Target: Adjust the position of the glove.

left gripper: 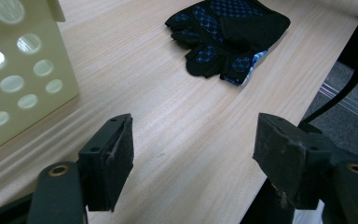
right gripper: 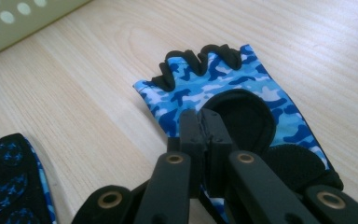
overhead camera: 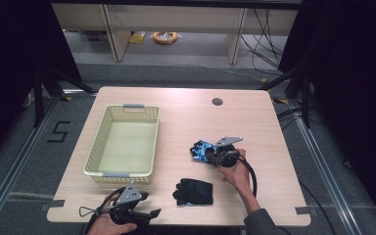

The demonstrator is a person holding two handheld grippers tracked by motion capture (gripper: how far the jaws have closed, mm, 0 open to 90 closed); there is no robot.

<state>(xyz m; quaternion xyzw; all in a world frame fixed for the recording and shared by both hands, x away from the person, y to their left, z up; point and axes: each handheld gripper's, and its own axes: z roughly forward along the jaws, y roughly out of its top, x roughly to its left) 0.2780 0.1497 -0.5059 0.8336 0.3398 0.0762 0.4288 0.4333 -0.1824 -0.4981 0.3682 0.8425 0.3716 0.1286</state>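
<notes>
A blue camouflage fingerless glove (overhead camera: 199, 149) (right gripper: 205, 81) lies right of the table's middle. My right gripper (overhead camera: 214, 153) (right gripper: 204, 122) rests on its palm side, jaws pressed together with a fold of its fabric pinched at the tips. A second glove, black with blue dots (overhead camera: 194, 191) (left gripper: 228, 32) (right gripper: 2, 186), lies flat near the front edge. My left gripper (overhead camera: 147, 214) (left gripper: 193, 154) hovers at the front-left edge, open, with bare wood between its jaws and the black glove farther off.
A pale yellow perforated basket (overhead camera: 122, 174) (left gripper: 18, 79) (right gripper: 23, 14) stands empty on the left half of the table (overhead camera: 186, 122). A cable hole (overhead camera: 217, 102) sits at the back. The right gripper's cable (overhead camera: 251, 171) loops beside the person's hand.
</notes>
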